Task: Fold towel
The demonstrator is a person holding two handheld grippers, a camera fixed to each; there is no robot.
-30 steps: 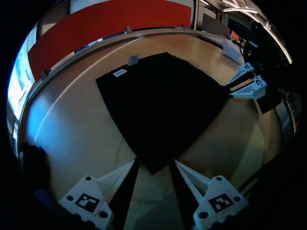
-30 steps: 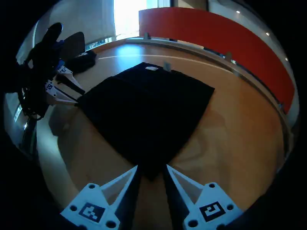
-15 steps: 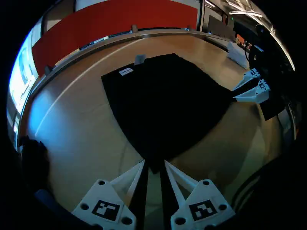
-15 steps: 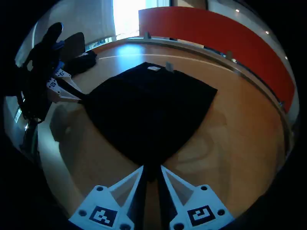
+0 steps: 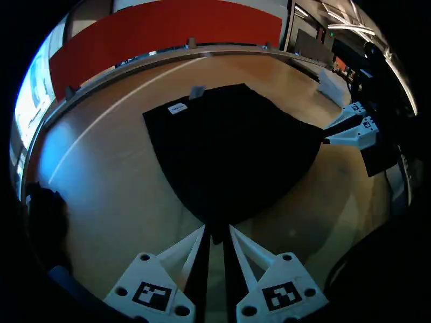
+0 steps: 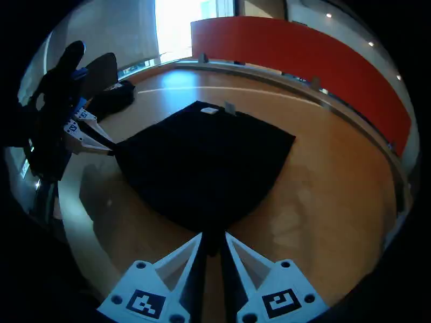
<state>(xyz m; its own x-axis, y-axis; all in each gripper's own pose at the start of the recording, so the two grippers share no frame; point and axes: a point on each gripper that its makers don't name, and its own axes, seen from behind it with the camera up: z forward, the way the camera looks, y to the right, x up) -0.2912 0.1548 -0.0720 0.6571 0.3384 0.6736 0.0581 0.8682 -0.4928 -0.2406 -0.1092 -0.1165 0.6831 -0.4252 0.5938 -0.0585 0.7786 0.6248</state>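
Black towel (image 5: 231, 145) spread on wood table (image 5: 102, 177), straight ahead of both jaw pairs, far corner w/ white tag (image 5: 177, 108).

L gripper (image 5: 217, 232): jaws almost closed, thin slit left, near towel corner nipped between the fingers. In right gripper view, seen far left of those jaws (image 6: 113, 149), pinching towel's left corner, dark hand and sleeve (image 6: 51, 124) behind it.

R gripper (image 6: 214, 237): same, jaws nearly together, clamped on near corner of towel (image 6: 204, 156). In left gripper view, seen far right of those jaws (image 5: 324, 135), tips on towel's right corner.

Surface: glossy light wood, blue-white glare to upper left of L jaws, faint towel reflection around cloth edges. Raised rim (image 5: 161, 54) along far table edge w/ small clips on it.

Room: long red panel (image 5: 161, 27) beyond rim. Bright window (image 6: 178, 27) ahead-left of R jaws. Dark chair back (image 6: 102, 70) and black bag (image 6: 116, 94) at table's far left corner. Ceiling strip lights (image 5: 339, 26) up right of L jaws.
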